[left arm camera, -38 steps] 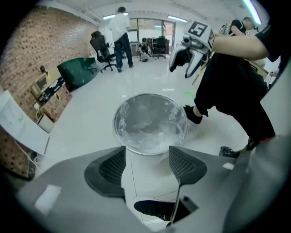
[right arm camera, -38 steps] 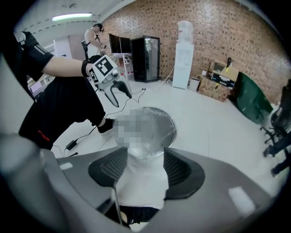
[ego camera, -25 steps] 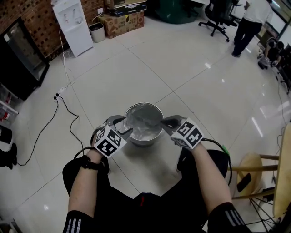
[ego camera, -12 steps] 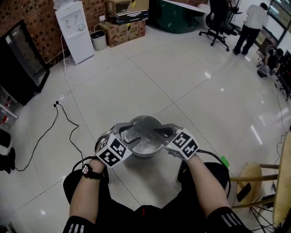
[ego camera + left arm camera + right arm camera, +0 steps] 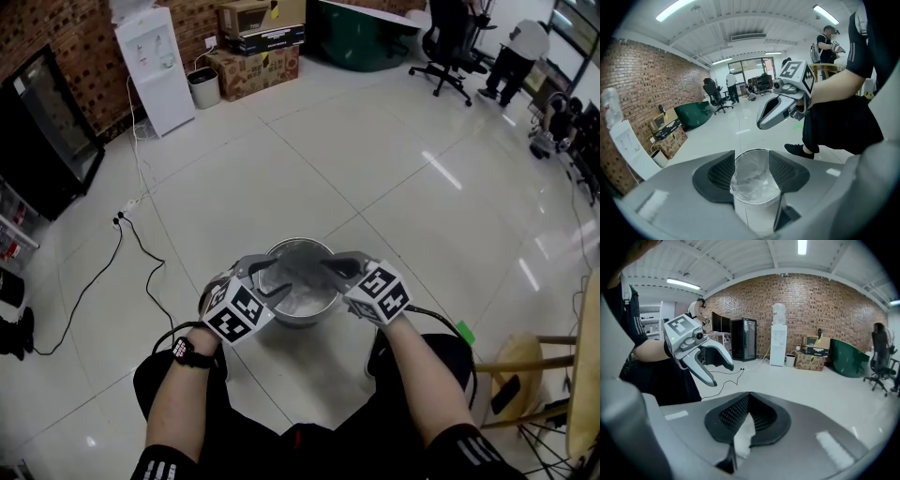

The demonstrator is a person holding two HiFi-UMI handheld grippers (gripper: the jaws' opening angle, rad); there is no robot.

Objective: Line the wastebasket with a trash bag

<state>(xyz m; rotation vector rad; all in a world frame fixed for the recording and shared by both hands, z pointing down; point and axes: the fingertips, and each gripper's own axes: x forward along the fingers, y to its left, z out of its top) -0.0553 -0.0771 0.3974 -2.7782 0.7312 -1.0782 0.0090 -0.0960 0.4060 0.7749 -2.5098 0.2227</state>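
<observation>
Striped black sleeves (image 5: 157, 465), wristwatch (image 5: 180, 351), grey left tongs (image 5: 267, 278) and right tongs (image 5: 328, 267) bearing marker cubes (image 5: 234, 314).

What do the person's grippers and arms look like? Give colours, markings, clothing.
The left gripper and right gripper are grey, each with a white cube of black square markers. Black sleeves with white stripes; a black watch on the left wrist.

no readable text; print on the cardboard boxes (image 5: 251, 58) is too small.
</observation>
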